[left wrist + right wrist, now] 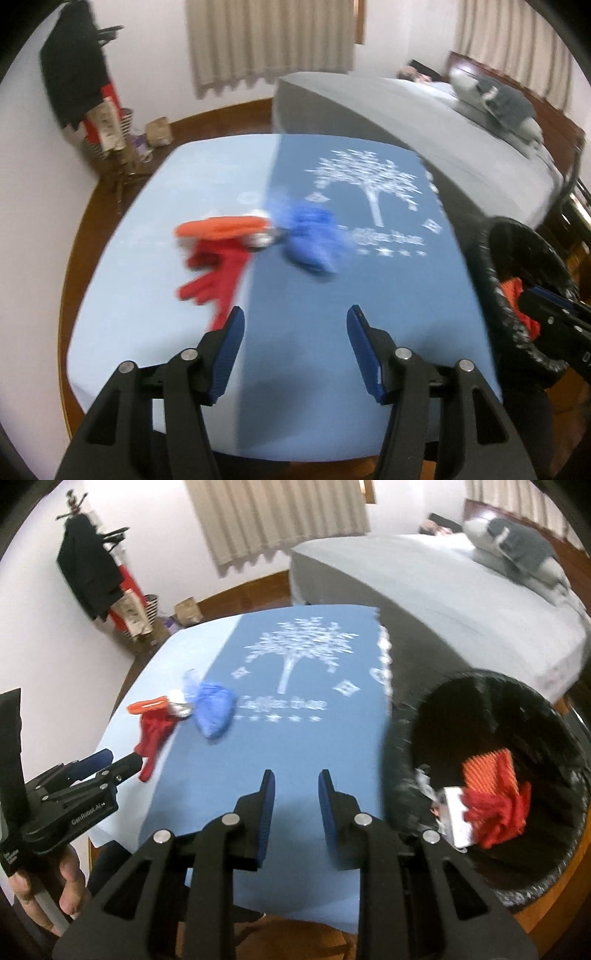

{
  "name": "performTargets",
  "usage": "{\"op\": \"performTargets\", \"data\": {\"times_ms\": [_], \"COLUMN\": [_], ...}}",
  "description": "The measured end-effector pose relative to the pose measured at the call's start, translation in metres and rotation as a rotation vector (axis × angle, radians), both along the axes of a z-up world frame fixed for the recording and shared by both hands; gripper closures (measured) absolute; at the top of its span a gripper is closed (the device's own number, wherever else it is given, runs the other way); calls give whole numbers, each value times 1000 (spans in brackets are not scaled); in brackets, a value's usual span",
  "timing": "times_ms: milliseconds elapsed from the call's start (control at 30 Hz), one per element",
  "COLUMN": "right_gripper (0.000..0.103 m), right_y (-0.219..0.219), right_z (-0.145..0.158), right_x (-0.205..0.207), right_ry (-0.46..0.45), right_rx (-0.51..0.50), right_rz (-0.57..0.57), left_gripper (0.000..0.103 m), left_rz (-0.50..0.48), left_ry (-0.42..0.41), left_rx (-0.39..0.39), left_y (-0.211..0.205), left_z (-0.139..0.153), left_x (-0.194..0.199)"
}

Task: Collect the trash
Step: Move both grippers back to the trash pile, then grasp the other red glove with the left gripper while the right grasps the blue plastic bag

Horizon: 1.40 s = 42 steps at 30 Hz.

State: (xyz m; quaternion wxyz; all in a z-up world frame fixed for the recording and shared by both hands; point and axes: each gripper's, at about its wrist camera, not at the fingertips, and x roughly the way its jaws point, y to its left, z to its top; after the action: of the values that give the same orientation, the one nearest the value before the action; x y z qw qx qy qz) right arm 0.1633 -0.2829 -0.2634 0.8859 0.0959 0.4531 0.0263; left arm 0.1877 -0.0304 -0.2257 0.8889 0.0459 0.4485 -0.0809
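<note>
On the blue table (332, 295) lie an orange wrapper (218, 226), a red glove-like scrap (214, 277), a small silver piece (260, 238) and a crumpled blue bag (314, 240); they also show in the right wrist view: wrapper (147, 705), red scrap (153, 738), blue bag (214, 709). My left gripper (294, 314) is open and empty, short of the red scrap. My right gripper (293, 775) is open and empty over the table's near edge. A black-lined bin (406, 746) at the right holds red and orange trash (495, 805).
A grey bed (424, 118) stands behind the table at the right. A coat stand with dark clothes (74, 74) and bags (159, 131) are at the far left wall. The bin also shows at the right of the left wrist view (495, 295).
</note>
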Motion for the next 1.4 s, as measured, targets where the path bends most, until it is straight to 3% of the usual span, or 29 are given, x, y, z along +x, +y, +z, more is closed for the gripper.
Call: {"op": "performTargets", "data": {"times_ms": [400, 1267, 1333, 1400], "right_gripper": [79, 79, 79, 79], "right_y": [68, 109, 110, 111], "right_z": [-6, -63, -68, -73], "right_x": [38, 112, 117, 121], "right_ry": [-8, 34, 39, 45], "right_rx": [-14, 11, 11, 11], "right_rz": [102, 124, 125, 126], "left_gripper": [46, 46, 51, 68], "left_rz": [79, -20, -25, -35], "left_ry": [-9, 26, 35, 45], "left_rx": [-14, -15, -17, -20], "left_y": [61, 62, 62, 62], "left_z": [-11, -62, -67, -71], "left_x": [25, 80, 84, 87]}}
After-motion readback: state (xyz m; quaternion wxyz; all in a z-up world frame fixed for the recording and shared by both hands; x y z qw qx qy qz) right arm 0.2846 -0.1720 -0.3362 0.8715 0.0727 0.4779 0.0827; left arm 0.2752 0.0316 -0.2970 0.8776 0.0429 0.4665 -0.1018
